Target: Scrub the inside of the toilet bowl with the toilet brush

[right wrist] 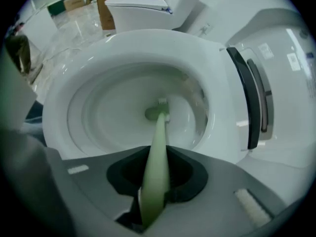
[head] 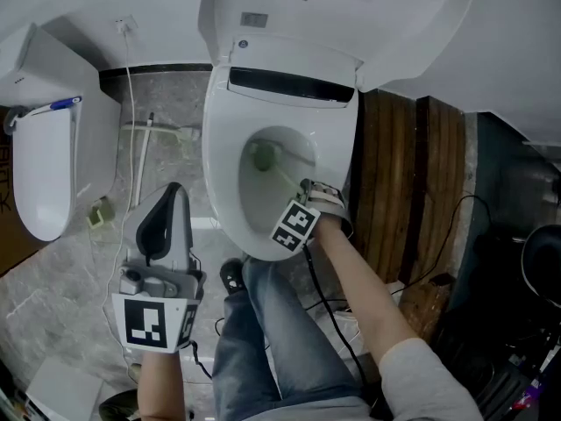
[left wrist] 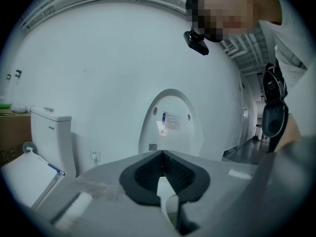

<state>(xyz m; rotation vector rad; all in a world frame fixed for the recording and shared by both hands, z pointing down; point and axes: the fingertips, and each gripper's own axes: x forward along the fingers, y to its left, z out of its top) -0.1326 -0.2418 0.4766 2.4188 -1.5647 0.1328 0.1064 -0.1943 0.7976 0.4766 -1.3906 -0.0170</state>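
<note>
While the right tongs (head: 308,191) sit right at the near rim of the toilet bowl (head: 226,178), they're clamped tight on the pale green handle of the toilet brush (head: 282,174), and you can see it best in the right gripper view, where the handle runs straight out from between the tongs (right wrist: 155,181) and down into the bowl (right wrist: 74,83). The brush (right wrist: 158,142) has its head low in the bowl, near the middle, with the bristle end pressed against the white porcelain on the far side. The lid (head: 351,16) stands upright behind the bowl. The left tongs (head: 172,193) aren't doing anything: they hang off to the left of the bowl above the marbled floor (head: 53,279), well apart from it. In the left gripper view those tongs (left wrist: 163,157) are pinched together with nothing in them, and they point up past the bowl's raised lid (left wrist: 170,117) at a plain white wall. A second toilet (head: 44,174) stands further left of the bowl, and a dark wooden panel (head: 412,174) runs along the bowl's right side. The person's leg in jeans (head: 272,340) is just in front of the bowl, between the two arms.
</note>
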